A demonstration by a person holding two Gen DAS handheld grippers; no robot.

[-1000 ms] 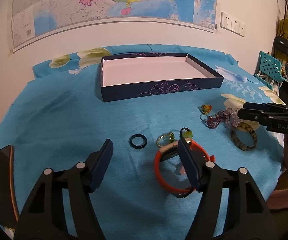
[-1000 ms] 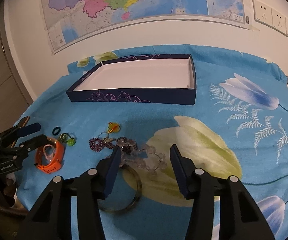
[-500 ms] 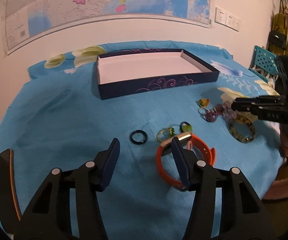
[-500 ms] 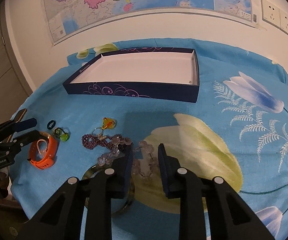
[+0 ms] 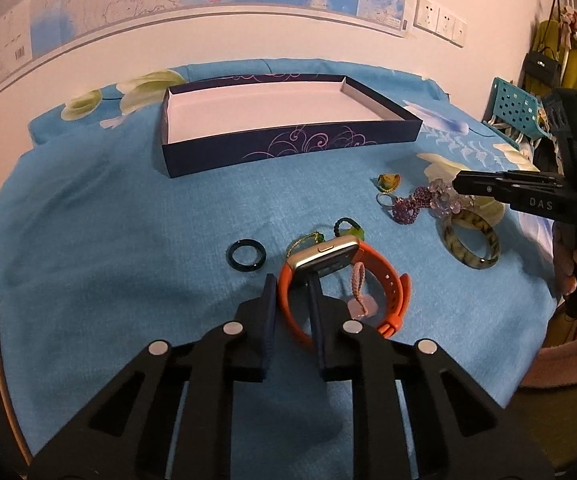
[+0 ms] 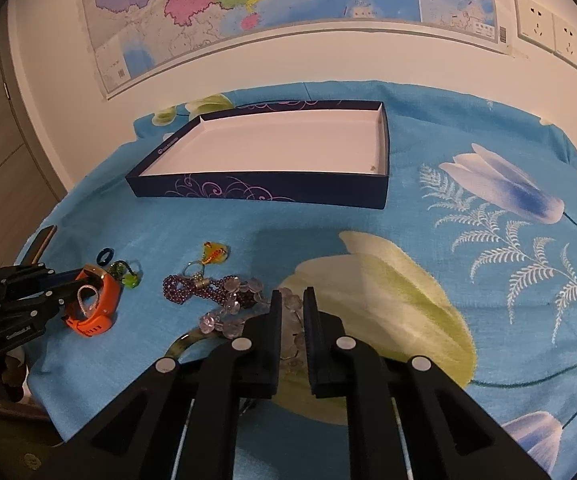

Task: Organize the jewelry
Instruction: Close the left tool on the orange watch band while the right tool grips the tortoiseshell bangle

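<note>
Left gripper [image 5: 291, 287] and right gripper [image 6: 291, 305] have jaws nearly closed, low over the table.

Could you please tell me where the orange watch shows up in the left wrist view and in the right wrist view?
Left wrist: orange watch sits low centre, its strap between the left gripper fingers.
Right wrist: orange watch lies far left, at the left gripper.
Shared landmark: the dark blue box behind it.

Our left gripper [image 5: 293, 300] clamps the orange watch band [image 5: 392, 284]; dark ring [image 5: 247, 255] just ahead-left, navy box [image 5: 288, 152] beyond.
</note>
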